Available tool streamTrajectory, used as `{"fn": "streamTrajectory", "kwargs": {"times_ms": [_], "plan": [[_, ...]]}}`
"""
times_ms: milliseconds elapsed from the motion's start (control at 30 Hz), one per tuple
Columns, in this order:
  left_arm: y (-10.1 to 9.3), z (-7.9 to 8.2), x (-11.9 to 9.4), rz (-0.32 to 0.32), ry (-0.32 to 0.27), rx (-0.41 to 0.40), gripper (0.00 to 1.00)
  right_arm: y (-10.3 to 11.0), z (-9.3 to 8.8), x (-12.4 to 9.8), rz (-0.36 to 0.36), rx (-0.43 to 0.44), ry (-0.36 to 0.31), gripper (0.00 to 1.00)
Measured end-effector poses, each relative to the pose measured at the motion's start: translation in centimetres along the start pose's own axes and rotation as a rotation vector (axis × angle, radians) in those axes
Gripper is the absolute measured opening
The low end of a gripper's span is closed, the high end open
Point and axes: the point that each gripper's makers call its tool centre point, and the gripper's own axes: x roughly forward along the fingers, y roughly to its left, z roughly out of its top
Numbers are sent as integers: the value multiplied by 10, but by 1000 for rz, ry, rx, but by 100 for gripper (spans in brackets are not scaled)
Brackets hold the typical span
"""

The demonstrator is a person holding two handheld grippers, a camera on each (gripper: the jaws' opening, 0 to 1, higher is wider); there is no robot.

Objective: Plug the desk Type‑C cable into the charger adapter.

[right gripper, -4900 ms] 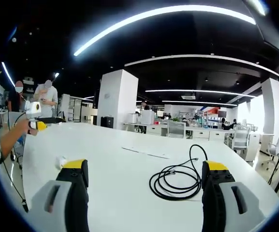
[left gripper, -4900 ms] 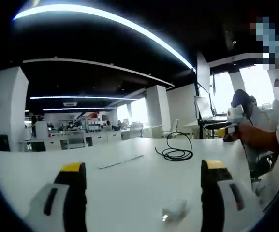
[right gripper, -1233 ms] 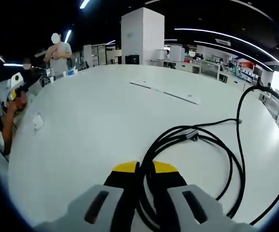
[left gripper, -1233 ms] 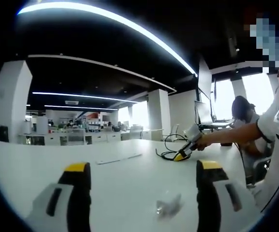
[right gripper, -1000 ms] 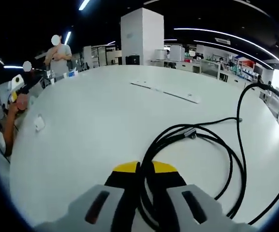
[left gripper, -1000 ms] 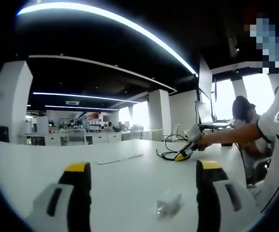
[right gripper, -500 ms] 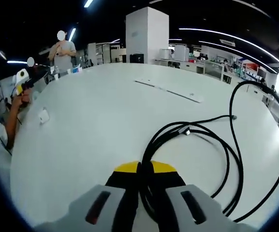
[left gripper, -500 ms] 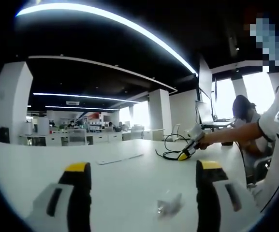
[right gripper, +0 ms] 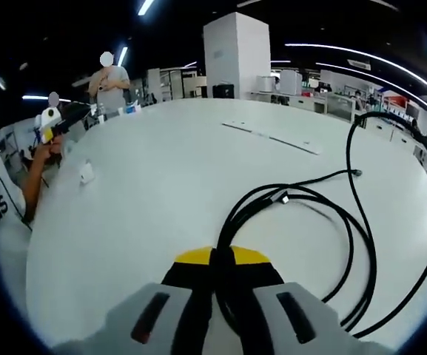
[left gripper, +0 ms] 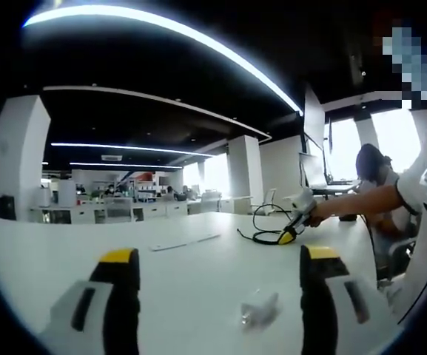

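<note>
**Cable pinched on the right; adapter waits between spread jaws on the left**

The white desk (right gripper: 161, 192) is seen as a broad, bare top, which leaves room for the cable to be dragged without snagging. A flat cover strip (right gripper: 272, 137) is set into it farther back.

The black Type‑C cable (right gripper: 331, 222) is laid in loose loops on the desk, with one long strand arching up and off toward the far edge. Two strands are gripped by the right gripper (right gripper: 223, 260), its yellow-tipped jaws closed tight on them. The hold appears to be taken on the mid-length of the loops, not at the plug; this is judged a way to draw the coil closer before the end is sought. The right gripper is also seen from the left gripper view (left gripper: 288, 235), down at the coil (left gripper: 266, 235).

The left gripper (left gripper: 217, 262) is held low over the desk with its jaws wide apart and nothing between them. It is judged to be staged for picking up the adapter.

The charger adapter (left gripper: 261, 309), small and white, is lying on the desk just ahead of those jaws, nearer the right one; whether it is touched cannot be told. It is seen again as a small white block (right gripper: 86, 173) well apart from the cable.

A metal connector end (right gripper: 283, 198) is seen lying among the loops, unplugged.
</note>
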Motion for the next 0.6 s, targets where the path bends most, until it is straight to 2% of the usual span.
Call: {"fn": "streamTrajectory", "kwargs": {"times_ms": [600], "plan": [[-3, -1, -1, 0, 2, -1, 90, 32, -16, -19, 87, -55, -6, 6]]}}
